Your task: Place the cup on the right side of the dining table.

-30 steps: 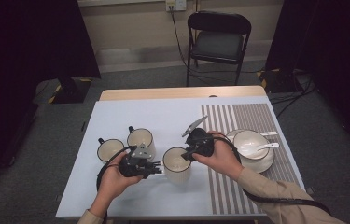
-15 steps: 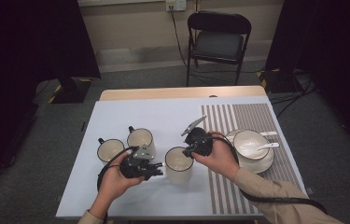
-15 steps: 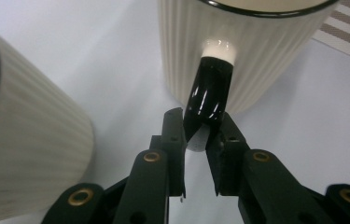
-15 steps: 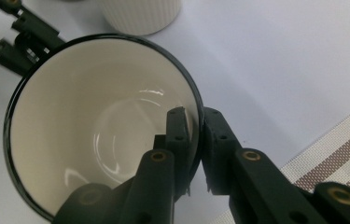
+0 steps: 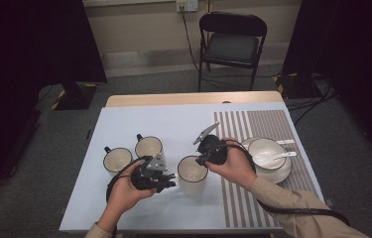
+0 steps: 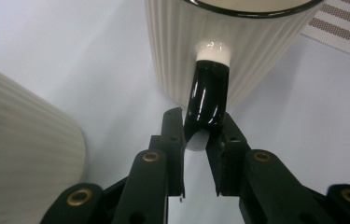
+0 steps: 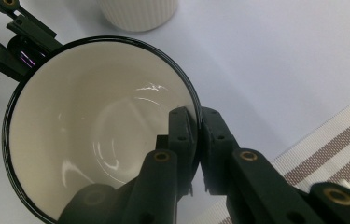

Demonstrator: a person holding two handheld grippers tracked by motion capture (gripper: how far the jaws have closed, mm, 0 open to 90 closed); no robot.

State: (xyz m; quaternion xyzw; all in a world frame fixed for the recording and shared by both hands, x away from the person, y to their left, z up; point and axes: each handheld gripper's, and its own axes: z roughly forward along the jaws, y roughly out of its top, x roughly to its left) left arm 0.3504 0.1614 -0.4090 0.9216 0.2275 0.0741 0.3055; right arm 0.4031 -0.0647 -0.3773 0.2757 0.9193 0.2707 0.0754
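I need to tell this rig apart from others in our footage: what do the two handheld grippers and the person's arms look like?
Both the left gripper and the right gripper are black, each with two flat black jaws on linked bars with brass-coloured pivot pins. A grey three-cornered plate tops the right one, a smaller one the left. A black cable trails from the right gripper along a tan sleeve.

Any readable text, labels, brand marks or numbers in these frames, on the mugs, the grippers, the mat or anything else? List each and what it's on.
None can be read.
The three ribbed mugs, including the held mug, are plain, with no print.
The striped placemat bears only stripes.
The left gripper and right gripper show no markings.
The wall outlet is too small to read.
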